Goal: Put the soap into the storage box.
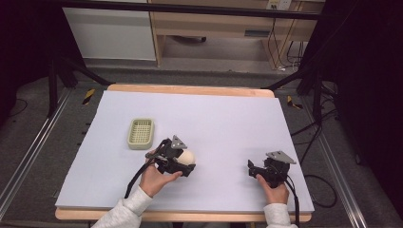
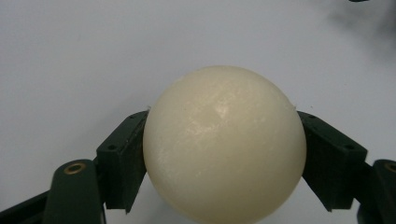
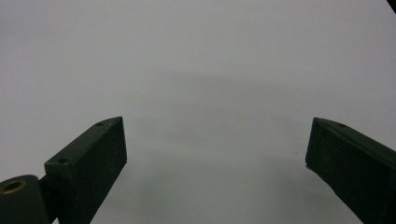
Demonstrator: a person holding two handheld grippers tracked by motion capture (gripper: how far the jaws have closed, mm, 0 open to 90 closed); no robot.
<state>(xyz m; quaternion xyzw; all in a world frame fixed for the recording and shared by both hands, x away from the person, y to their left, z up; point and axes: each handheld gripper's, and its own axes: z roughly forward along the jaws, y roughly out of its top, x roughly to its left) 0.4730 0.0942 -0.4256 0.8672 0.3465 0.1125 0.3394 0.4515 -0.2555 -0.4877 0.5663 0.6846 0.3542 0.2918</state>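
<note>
A cream-coloured ball (image 2: 224, 144) sits between the two black jaws of my left gripper (image 2: 223, 158), and both pads press on its sides. In the high view the same ball (image 1: 188, 156) shows at the tip of the left gripper (image 1: 184, 160), just above the white table sheet. A pale green slotted tray (image 1: 140, 133) lies to the upper left of that gripper. My right gripper (image 1: 254, 169) rests low at the right of the sheet. Its jaws stand wide apart (image 3: 215, 158) with bare white sheet between them.
The white sheet (image 1: 218, 118) covers most of the wooden table, whose edge shows at the far side (image 1: 190, 89). Metal rails run along both sides of the table. Cables lie on the floor at the right (image 1: 313, 137).
</note>
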